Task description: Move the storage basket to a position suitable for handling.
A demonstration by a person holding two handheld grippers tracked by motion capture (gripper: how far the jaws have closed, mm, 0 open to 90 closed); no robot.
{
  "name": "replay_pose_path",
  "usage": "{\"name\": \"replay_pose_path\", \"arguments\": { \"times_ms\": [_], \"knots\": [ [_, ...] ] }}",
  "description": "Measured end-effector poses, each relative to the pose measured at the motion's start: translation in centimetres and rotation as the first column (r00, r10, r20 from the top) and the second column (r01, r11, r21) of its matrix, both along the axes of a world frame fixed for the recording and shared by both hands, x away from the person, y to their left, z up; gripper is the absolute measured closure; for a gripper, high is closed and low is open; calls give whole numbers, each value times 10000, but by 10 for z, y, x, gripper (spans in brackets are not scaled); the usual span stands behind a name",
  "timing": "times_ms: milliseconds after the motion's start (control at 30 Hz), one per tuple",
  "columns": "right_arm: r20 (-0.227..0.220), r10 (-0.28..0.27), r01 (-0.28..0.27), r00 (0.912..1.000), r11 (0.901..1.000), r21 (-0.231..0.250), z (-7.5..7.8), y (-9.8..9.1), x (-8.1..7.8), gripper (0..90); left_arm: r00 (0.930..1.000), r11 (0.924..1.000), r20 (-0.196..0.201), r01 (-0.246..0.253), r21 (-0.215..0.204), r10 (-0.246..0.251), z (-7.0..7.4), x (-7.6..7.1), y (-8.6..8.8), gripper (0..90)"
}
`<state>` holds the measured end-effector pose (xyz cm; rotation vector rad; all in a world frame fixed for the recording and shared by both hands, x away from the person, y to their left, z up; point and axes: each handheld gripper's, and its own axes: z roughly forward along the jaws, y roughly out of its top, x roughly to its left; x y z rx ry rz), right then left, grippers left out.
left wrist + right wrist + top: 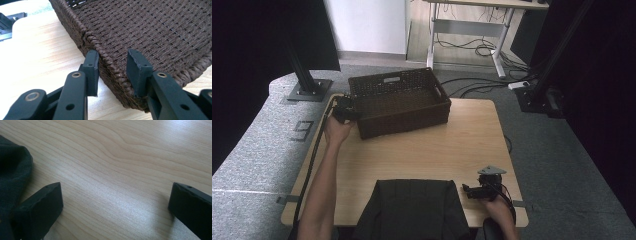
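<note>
The left gripper [111,72] sits over the basket [399,102] rim, jaws apart, not squeezing yet; next it must pinch, while the right gripper [115,202] waits wide open

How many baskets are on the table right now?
1. The brown woven basket sits at the table's far left; the left gripper straddles its wall near a corner. Folded dark cloth lies at the near edge; nothing suggests another basket.

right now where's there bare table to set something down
Bare wood lies between the woven basket and the dark cloth, and on the table to the basket's right. The near edge is crowded: cloth, and right gripper beside it. The left gripper straddles the basket's left rim.
</note>
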<state>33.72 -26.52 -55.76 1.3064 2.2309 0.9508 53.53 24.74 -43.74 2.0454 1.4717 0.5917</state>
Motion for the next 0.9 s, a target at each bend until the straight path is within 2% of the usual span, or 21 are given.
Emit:
{"name": "replay_pose_path", "arguments": {
  "times_ms": [167,267,400,567,900],
  "knots": [
    [1,1,-1,10000,10000,-1,0,0,0,0,10000,9993,-24,-37,-373,37,0,-1,3,666],
    [3,2,-2,10000,10000,-2,0,0,0,0,9999,9992,-30,140,-368,-141,0,-3,4,672],
    [-2,-1,1,10000,10000,-1,0,0,0,0,9993,9977,26,383,-560,-382,-2,-7,4,677],
    [1,-1,1,10000,10000,-1,0,0,0,0,9976,9929,123,695,-970,-686,-4,-15,6,682],
    [0,-1,1,10000,10000,0,0,0,0,0,9929,9907,103,1187,-665,-1183,-3,-28,-1,686]
  ]
}}
